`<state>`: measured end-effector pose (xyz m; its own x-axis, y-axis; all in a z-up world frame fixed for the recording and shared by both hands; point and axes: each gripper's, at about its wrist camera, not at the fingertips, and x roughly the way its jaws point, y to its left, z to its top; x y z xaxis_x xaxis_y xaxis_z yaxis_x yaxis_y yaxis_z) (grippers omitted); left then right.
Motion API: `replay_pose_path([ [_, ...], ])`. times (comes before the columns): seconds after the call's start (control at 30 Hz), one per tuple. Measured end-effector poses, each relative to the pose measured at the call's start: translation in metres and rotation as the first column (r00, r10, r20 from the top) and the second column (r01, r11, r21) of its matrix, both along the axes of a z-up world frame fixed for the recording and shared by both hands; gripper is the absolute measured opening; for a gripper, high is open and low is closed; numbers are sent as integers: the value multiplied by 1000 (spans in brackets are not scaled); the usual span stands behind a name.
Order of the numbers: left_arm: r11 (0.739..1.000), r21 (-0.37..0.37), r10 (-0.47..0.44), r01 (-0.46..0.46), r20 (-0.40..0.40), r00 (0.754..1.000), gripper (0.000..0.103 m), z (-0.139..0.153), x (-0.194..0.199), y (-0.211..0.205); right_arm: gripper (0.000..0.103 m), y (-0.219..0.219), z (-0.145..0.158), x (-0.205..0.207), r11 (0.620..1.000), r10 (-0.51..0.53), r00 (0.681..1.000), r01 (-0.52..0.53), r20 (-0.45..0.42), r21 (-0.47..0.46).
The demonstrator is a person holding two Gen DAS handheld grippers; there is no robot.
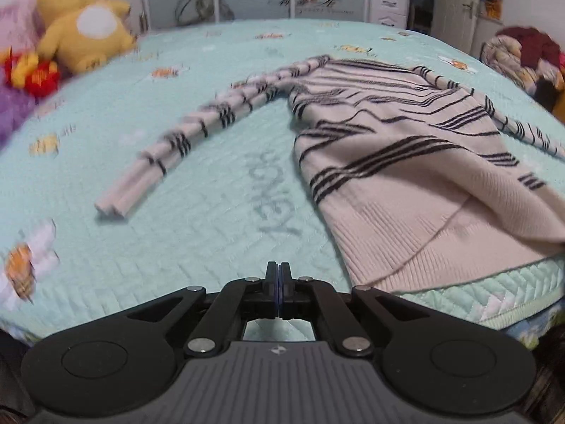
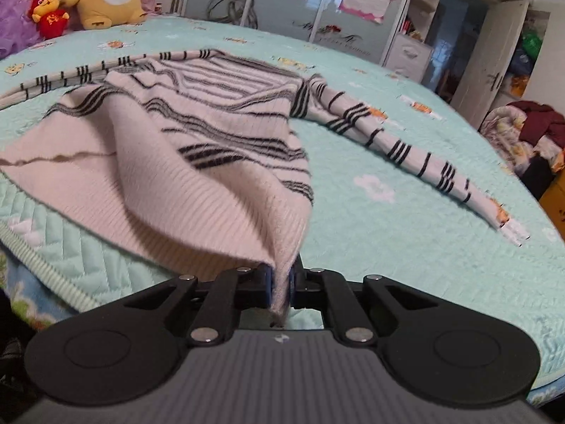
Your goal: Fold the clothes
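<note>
A cream sweater with black stripes (image 1: 406,162) lies spread on the mint quilted bed (image 1: 212,219), its sleeves stretched out to either side. My left gripper (image 1: 278,272) hovers over bare quilt to the left of the sweater's hem, shut with nothing between its pads. In the right wrist view the same sweater (image 2: 197,134) rises in a fold toward the camera. My right gripper (image 2: 281,282) is shut on the ribbed hem corner, which is pinched between the blue pads and lifted off the bed. One sleeve (image 2: 423,162) trails away to the right.
A yellow plush duck (image 1: 83,24) and a red plush toy (image 1: 35,74) sit at the bed's far left. A pile of clothes (image 1: 526,56) lies beyond the bed's right side. Wardrobe doors (image 2: 282,3) stand behind. The bed edge (image 2: 46,272) runs close below the hem.
</note>
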<state>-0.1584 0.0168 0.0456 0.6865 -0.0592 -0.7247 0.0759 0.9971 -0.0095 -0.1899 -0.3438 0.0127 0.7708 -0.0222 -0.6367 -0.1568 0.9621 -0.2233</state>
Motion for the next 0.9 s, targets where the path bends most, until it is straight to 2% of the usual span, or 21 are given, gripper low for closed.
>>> replay_pose_path([
  [0.07, 999, -35, 3, -4, -11, 1000, 0, -3, 0, 0, 11, 2, -4, 1, 1000, -6, 1000, 6, 11, 11],
  [0.1, 1000, -24, -15, 15, 2, 1000, 0, -3, -3, -6, 14, 2, -4, 1, 1000, -18, 1000, 18, 20, 20],
  [0.17, 997, 22, -71, 70, 42, 997, 0, -3, -7, -21, 25, 0, -4, -1, 999, -39, 999, 38, 30, 26],
  [0.23, 990, 75, -129, 123, 81, 988, 0, -3, -11, -37, 42, -2, -3, -6, 999, -45, 998, 44, 41, 4],
  [0.43, 947, 211, -271, 242, 122, 955, 2, -11, -13, -73, 45, -3, 0, -19, 1000, -27, 998, 28, 53, -9],
  [0.57, 888, 334, -375, 317, 124, 919, 3, -21, -18, -94, 45, 5, -6, -18, 999, -15, 998, 17, 55, -45],
  [0.7, 807, 437, -476, 396, 86, 875, 4, -34, -20, -113, 45, 4, -8, -16, 999, -29, 998, 30, 53, -21],
  [0.77, 761, 509, -507, 404, 77, 859, 7, -41, -22, -122, 46, 2, -8, -16, 999, -36, 998, 36, 48, -1],
  [0.8, 741, 544, -514, 395, 79, 854, 10, -44, -23, -125, 46, 1, -7, -16, 999, -39, 998, 39, 46, 8],
  [0.9, 706, 602, -522, 373, 87, 848, 30, -49, -26, -129, 47, -1, -8, -16, 999, -44, 998, 43, 43, 22],
])
